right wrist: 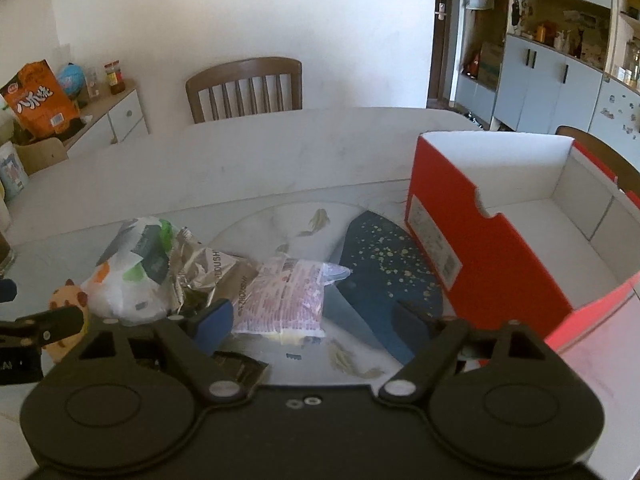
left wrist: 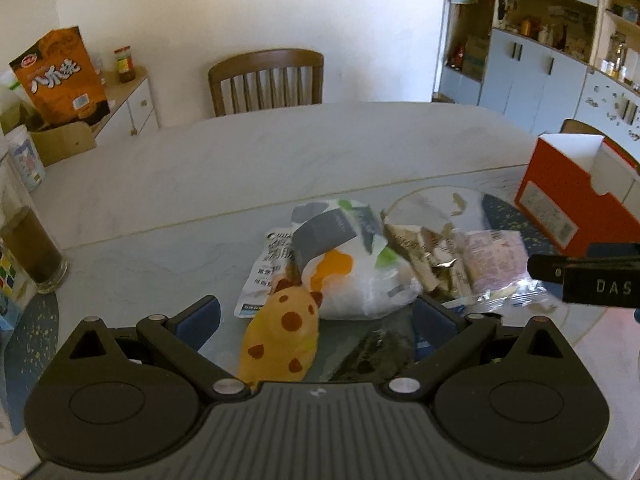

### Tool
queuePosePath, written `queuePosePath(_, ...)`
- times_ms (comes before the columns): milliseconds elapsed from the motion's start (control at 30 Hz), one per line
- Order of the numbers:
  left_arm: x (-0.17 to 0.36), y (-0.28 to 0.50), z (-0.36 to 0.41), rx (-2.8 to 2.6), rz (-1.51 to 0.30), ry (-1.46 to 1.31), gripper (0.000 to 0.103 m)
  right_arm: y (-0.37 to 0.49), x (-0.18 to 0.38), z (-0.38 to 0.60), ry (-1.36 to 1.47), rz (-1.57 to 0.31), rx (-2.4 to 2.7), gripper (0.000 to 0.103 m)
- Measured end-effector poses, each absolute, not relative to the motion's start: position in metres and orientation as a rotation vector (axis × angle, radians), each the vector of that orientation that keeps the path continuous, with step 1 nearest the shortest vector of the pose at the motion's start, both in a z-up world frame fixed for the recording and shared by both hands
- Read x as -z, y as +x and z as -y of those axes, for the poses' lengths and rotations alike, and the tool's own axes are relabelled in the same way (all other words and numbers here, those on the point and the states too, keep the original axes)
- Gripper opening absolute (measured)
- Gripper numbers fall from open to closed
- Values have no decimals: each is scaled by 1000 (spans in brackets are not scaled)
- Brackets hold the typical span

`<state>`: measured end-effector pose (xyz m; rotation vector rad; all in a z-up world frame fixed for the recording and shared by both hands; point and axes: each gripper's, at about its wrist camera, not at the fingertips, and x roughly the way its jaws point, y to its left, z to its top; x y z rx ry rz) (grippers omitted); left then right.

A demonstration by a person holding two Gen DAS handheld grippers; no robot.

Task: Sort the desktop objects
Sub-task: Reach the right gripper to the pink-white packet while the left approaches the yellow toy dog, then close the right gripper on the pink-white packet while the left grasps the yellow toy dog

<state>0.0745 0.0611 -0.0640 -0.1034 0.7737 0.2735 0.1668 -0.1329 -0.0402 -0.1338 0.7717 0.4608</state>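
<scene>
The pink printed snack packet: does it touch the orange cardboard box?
Apart. The right wrist view shows the pink packet separated from the orange box by dark speckled mat.

Marble table (right wrist: 248, 160), snack packets (right wrist: 280, 296), red box (right wrist: 492, 256)

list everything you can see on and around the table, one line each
giraffe toy: 1, yellow with brown spots, between the left gripper's fingers
tissue pack: 1, white with orange and green, behind the toy
foil wrapper: 1, silver, crumpled mid-pile
snack packet: 1, pink, ahead of the right gripper
placemat: 1, dark blue speckled, beside the box
box: 1, red, open, right
chair: 1, brown, far side
left gripper: open
right gripper: open
</scene>
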Motion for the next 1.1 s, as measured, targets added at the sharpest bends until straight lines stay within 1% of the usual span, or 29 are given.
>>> queuePosePath(367, 88, 80, -72, -309, -805, -116, 102, 188, 61, 111, -184, -791, -490, 82)
queuePosePath(500, 95, 83, -77, -307, -818, -133, 96, 193, 67, 105, -191, -809, -492, 81)
queuePosePath(767, 106, 85, -83, -307, -838, -143, 92, 199, 75, 98, -200, -835, -495, 79)
queuePosePath(833, 110, 84, -84, -306, -844, -143, 87, 200, 76, 96, -201, -840, -495, 77)
queuePosePath(900, 112, 84, -84, -303, -852, -140, 80, 201, 77, 95, -202, -844, -496, 74)
queuePosePath(1033, 114, 84, -84, -300, -855, -139, 71, 202, 78, 94, -198, -848, -501, 70)
queuePosePath(1100, 116, 85, -85, -305, -861, -134, 63, 201, 78, 93, -198, -848, -508, 63)
